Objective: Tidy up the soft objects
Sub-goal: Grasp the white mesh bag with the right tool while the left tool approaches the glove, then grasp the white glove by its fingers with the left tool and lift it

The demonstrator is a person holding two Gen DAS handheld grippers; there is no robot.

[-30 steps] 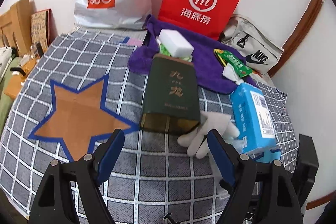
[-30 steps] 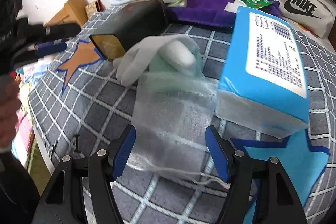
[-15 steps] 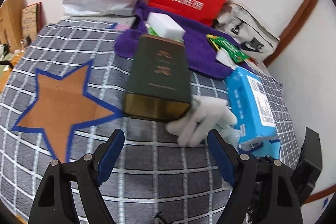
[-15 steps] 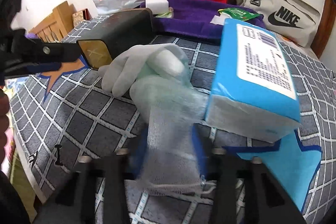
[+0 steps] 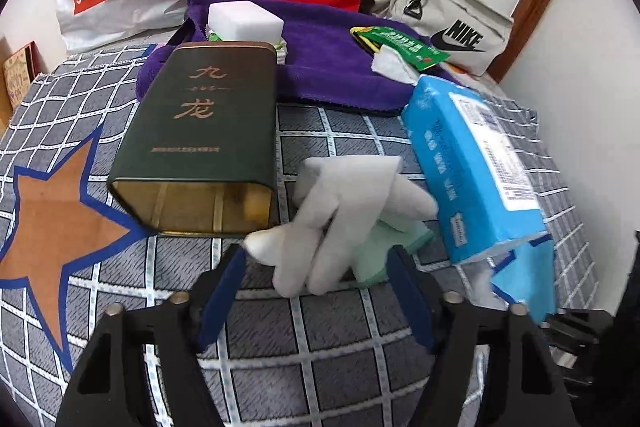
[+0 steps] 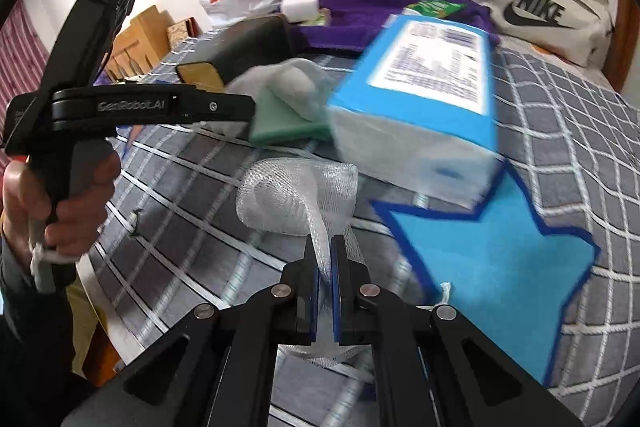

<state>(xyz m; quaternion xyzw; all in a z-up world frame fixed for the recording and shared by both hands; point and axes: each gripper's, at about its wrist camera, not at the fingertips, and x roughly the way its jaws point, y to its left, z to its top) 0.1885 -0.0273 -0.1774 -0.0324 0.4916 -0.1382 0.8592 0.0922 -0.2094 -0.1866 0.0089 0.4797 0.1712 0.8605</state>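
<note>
The left gripper (image 5: pixel 316 267) has just been narrowing its jaws, which stand partly apart around the fingertips of the white glove (image 5: pixel 344 215); the pads do not press on it as far as can be seen. The right gripper (image 6: pixel 325 259) has its jaws pinched tight on the white mesh cloth (image 6: pixel 298 199), a loop of which bulges above the fingertips. On the grey checked cover (image 5: pixel 340 327), from the left: an orange star patch (image 5: pixel 60 227), then the dark green tin (image 5: pixel 204 131) lying on its side with its gold open end toward the camera, then the glove resting on a green sponge (image 5: pixel 380 255), then the blue tissue pack (image 5: pixel 476 167). In the right wrist view a hand (image 6: pixel 60 199) grips the left tool's handle at the left, and a blue star patch (image 6: pixel 488 259) lies at the right
</note>
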